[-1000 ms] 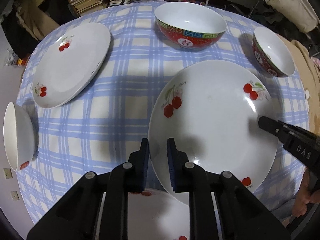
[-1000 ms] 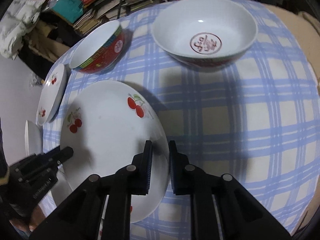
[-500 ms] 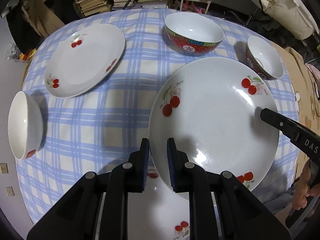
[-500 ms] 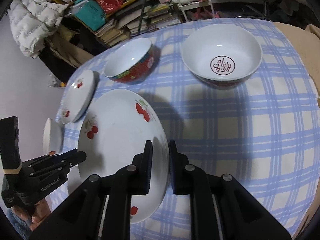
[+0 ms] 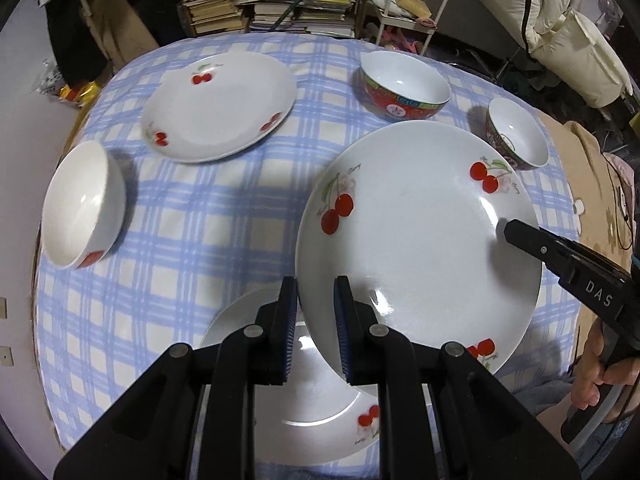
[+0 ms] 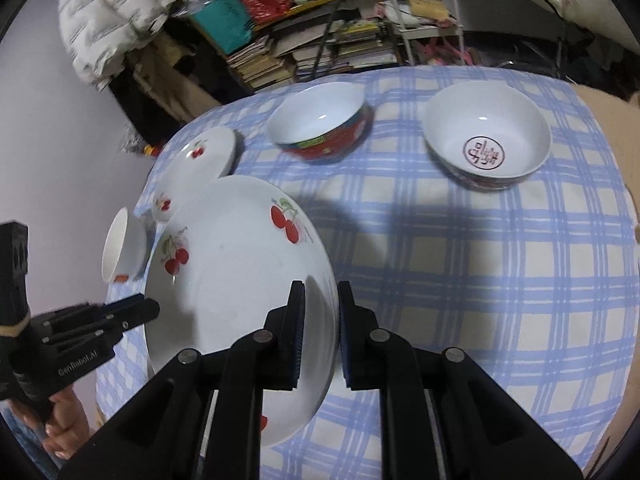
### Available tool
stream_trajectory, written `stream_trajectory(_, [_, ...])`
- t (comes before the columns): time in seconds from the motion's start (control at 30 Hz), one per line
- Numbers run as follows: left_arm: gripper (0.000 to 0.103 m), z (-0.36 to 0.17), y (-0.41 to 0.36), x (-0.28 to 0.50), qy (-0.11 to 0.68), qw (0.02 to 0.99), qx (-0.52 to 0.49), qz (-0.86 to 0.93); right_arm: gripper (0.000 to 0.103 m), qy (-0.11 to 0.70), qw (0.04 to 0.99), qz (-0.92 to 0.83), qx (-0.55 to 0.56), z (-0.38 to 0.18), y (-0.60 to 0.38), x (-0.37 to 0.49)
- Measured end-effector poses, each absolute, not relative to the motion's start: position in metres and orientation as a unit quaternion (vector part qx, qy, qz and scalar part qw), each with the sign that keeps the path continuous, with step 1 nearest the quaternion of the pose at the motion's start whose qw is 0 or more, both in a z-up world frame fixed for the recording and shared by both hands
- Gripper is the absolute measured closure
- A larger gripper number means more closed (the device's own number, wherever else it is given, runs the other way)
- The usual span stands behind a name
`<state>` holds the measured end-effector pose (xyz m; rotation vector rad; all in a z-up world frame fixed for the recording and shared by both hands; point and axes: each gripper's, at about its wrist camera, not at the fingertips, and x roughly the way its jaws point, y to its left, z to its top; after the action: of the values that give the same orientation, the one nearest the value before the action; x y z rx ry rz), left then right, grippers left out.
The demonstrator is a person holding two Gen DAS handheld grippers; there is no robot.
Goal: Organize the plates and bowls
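A large white plate with red cherries [image 5: 416, 232] hangs above the blue checked tablecloth, held at two opposite rims. My left gripper [image 5: 316, 300] is shut on its near left rim. My right gripper [image 6: 320, 304] is shut on the other rim, and its black tip [image 5: 516, 232] shows in the left wrist view. In the right wrist view the same plate [image 6: 236, 264] tilts, with the left gripper [image 6: 136, 308] at its far edge. A second cherry plate [image 5: 304, 412] lies on the cloth right under the lifted one.
Another cherry plate [image 5: 220, 108] lies at the back left, a white bowl [image 5: 80, 204] at the left edge. A red-sided bowl [image 5: 404, 84] and a bowl with a red emblem [image 6: 486, 132] stand at the back. Book stacks and shelves lie beyond the table.
Both grippers have risen with the large plate held between them. The table looks further away, and the plate underneath has come into view.
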<state>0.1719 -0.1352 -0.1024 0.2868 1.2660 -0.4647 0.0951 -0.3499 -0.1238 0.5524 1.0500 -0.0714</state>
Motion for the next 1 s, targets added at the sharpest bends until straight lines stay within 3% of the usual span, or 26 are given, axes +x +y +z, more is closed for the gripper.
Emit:
stream_trajectory(0.43, [0.086, -0.086, -0.085, 0.145, 0.576, 0.787, 0.135, -0.174, 0.086, 0.514, 0.824, 0.001, 0.237, -0.128, -0.302, 0.086])
stream_trajectory(1.0, [0.085, -0.112, -0.033, 0.126, 0.599, 0.782, 0.109, -0.134, 0.086, 0.517, 0.83, 0.004, 0.211, -0.137, -0.247, 0.081])
